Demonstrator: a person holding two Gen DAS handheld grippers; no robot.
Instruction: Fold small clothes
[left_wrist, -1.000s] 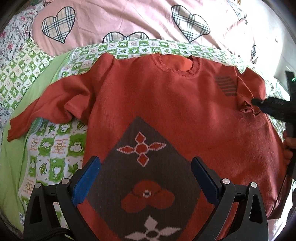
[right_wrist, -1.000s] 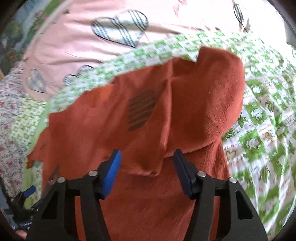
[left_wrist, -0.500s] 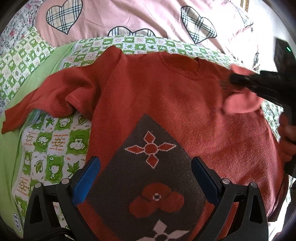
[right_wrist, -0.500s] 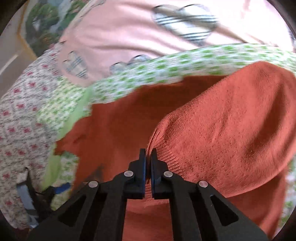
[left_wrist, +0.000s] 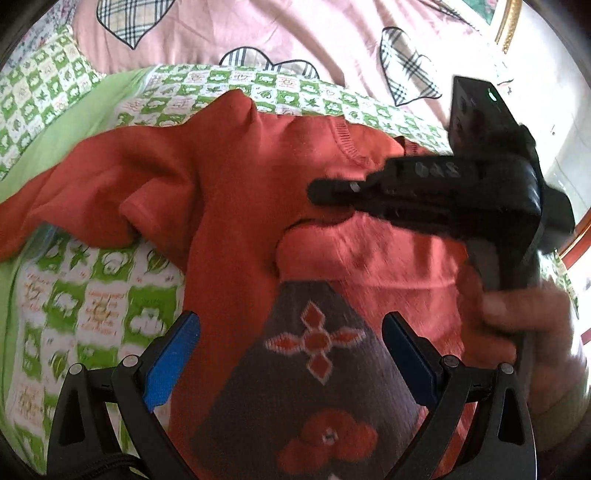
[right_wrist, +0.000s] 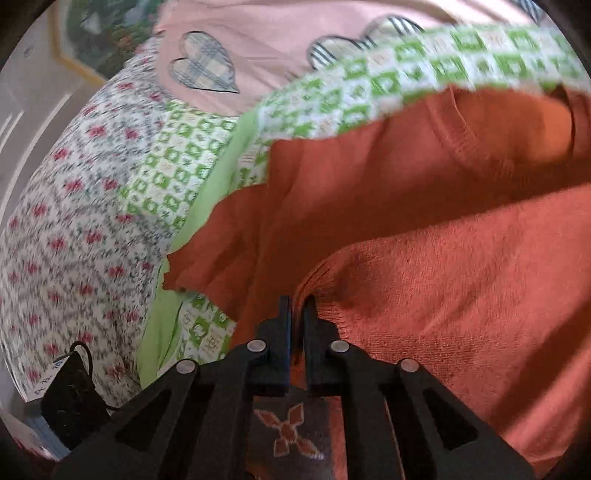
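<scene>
A bed carries everything here; a green-and-white checked quilt (left_wrist: 96, 295) printed with leaves and little figures covers it, a plain green sheet (left_wrist: 70, 125) runs along its left edge, and a pink blanket (left_wrist: 295, 33) with plaid hearts lies across the far side; in the right wrist view a white cover (right_wrist: 74, 236) with small red flowers fills the left, and a gold-framed picture hangs on the wall beyond; the orange sweater (left_wrist: 236, 177) lies face up on the quilt, its collar toward the pink blanket, its left sleeve (left_wrist: 74, 192) stretched out over the sheet, its dark front panel with the diamond cross nearest the camera; the left gripper (left_wrist: 291, 354) hovers over that panel with its blue pads wide apart and nothing between them; the right gripper (left_wrist: 321, 192), held in a hand (left_wrist: 517, 317) at the right of the left wrist view, reaches in over the chest of the sweater; its jaws are almost together and just starting to part, and the ribbed cuff of the right sleeve (right_wrist: 461, 295) sits pinched between them, the sleeve draped across the body of the sweater; a second ago that gripper stood open at the right shoulder with the sleeve bunched under it; it has since closed on the cuff and carried it leftward over the chest, while the left gripper has drifted only a little and kept its jaws wide.
</scene>
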